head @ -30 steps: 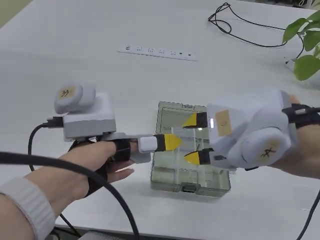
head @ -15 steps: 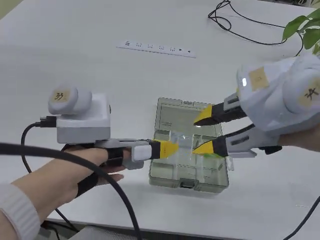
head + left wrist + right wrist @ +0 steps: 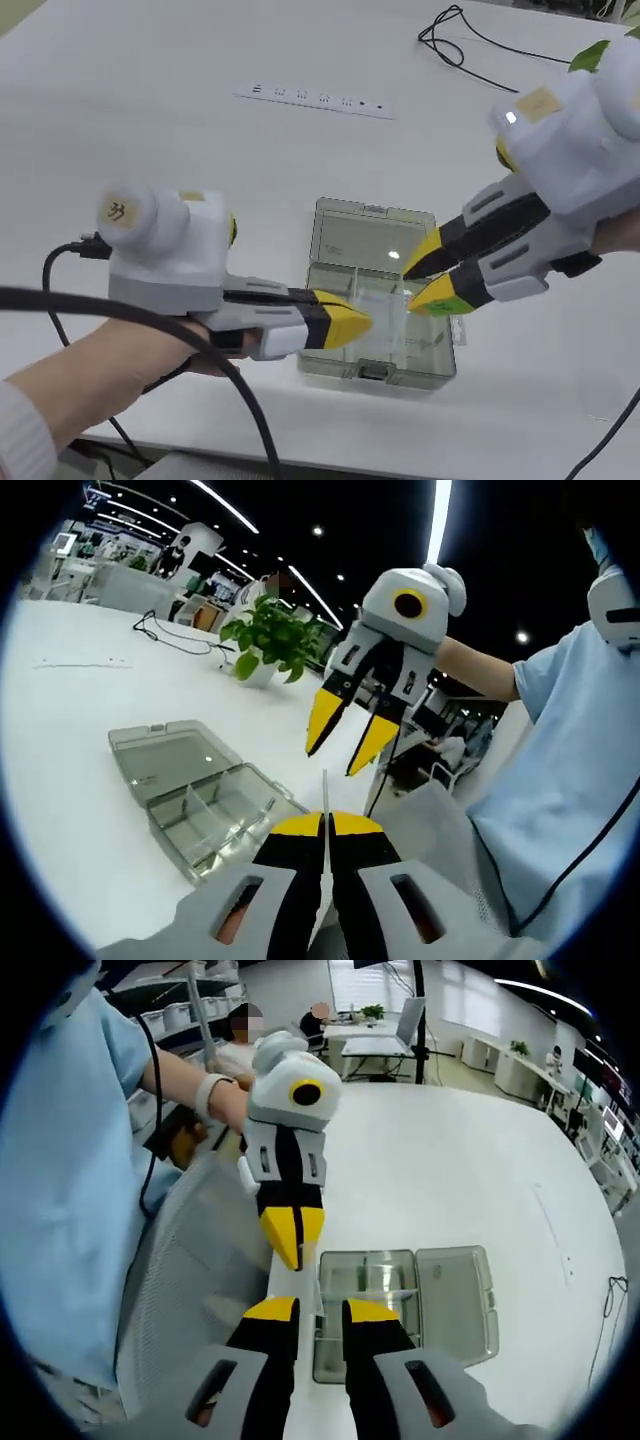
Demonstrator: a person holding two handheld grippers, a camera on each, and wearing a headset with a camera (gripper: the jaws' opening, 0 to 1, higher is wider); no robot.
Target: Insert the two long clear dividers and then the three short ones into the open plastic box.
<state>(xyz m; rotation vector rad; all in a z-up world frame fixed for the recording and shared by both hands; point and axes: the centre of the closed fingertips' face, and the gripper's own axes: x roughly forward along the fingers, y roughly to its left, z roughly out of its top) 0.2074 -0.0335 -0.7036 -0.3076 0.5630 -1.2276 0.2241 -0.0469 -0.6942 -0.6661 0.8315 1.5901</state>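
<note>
A thin clear divider [image 3: 324, 786] is clenched edge-on in the left gripper's [image 3: 324, 820] yellow-tipped jaws. The right gripper's [image 3: 320, 1312] jaws are parted beside the translucent rectangular box [image 3: 455, 1300].

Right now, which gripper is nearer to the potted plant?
Right. The right gripper hangs over the plastic box's right side, its body beside the potted plant; the left gripper is at the box's front left, farther off.

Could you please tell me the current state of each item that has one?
plastic box: open, lid laid back flat, some fitted dividers inside.
left gripper: shut on clear divider.
clear divider: held edge-on, outside the box.
right gripper: open, above the box.
</note>
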